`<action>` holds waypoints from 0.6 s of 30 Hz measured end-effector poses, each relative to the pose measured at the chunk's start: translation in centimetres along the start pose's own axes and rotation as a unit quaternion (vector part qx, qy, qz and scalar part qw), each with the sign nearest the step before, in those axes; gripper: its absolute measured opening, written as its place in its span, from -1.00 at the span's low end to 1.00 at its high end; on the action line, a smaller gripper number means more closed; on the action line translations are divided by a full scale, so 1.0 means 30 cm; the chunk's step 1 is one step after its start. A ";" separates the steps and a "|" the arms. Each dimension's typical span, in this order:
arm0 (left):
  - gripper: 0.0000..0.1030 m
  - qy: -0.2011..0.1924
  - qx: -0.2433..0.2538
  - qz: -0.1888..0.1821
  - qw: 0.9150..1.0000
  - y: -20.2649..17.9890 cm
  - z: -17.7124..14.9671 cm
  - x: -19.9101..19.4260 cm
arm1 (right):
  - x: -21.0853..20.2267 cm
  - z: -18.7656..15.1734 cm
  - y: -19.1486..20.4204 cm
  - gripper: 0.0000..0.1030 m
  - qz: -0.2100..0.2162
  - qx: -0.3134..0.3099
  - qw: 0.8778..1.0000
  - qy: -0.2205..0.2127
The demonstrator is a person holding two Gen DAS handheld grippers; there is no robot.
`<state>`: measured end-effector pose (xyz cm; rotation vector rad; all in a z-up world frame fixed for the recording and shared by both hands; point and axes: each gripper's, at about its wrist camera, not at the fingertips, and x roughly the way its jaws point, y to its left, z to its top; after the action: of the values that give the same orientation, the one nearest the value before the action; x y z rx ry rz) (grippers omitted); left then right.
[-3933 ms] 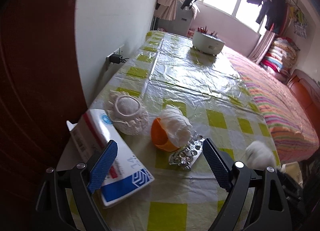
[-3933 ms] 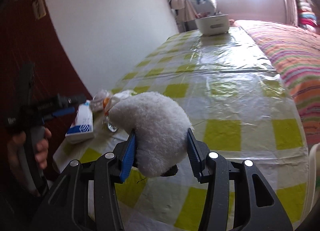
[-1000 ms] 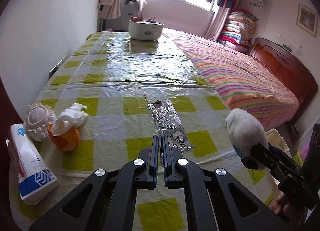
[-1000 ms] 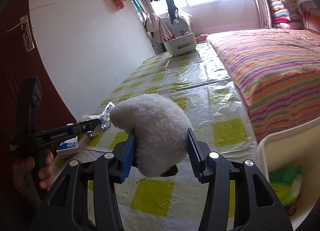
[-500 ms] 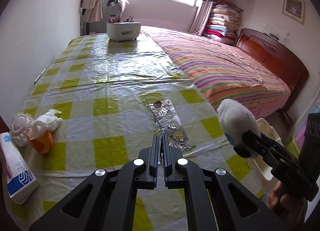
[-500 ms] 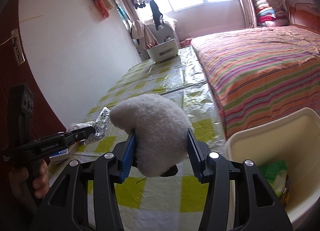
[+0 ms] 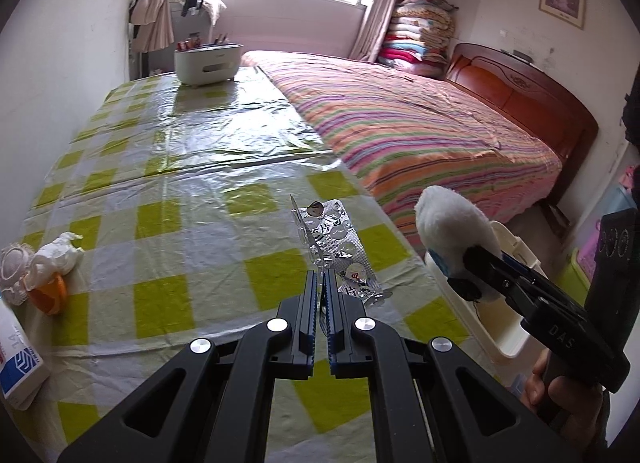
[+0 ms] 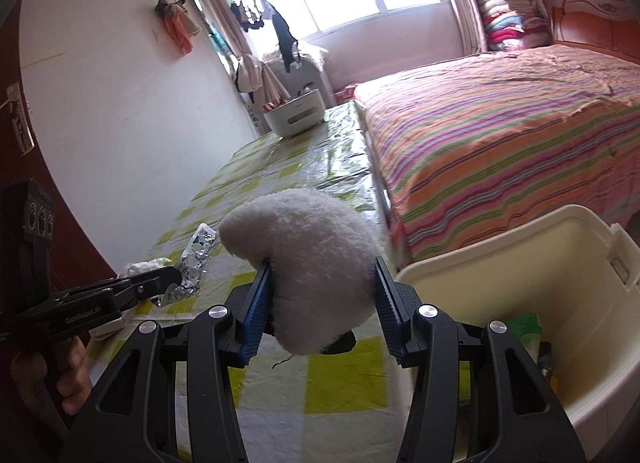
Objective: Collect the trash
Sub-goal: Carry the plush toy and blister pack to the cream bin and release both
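Note:
My left gripper (image 7: 322, 277) is shut on a silver pill blister pack (image 7: 336, 247) and holds it above the checked table; the pack also shows in the right wrist view (image 8: 196, 259). My right gripper (image 8: 322, 283) is shut on a white fluffy wad (image 8: 304, 263), held off the table's right edge beside a cream trash bin (image 8: 520, 263). The wad (image 7: 452, 231) and the bin (image 7: 508, 327) also show in the left wrist view. An orange peel with a white tissue (image 7: 52, 275) and a white foam net (image 7: 14, 269) lie at the table's left edge.
A tissue pack (image 7: 18, 363) lies at the table's near left corner. A white basket (image 7: 208, 61) stands at the table's far end. A bed with a striped cover (image 7: 420, 131) runs along the table's right side. The bin holds green trash (image 8: 528, 327).
My left gripper closed on the blister pack, lifted it and swung right. My right gripper carried the white wad right, bringing the bin into view.

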<state>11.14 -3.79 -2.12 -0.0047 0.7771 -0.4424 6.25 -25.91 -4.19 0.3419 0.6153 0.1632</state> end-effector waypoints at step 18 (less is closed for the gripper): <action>-0.91 0.013 0.046 -0.038 0.998 -0.205 -0.006 0.042 | -0.086 -0.003 -0.196 -0.08 -0.048 0.047 0.997 -0.023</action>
<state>9.43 -9.84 -2.10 0.0584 0.7838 -0.5505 4.41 -32.00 -5.00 0.4054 0.5942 0.0335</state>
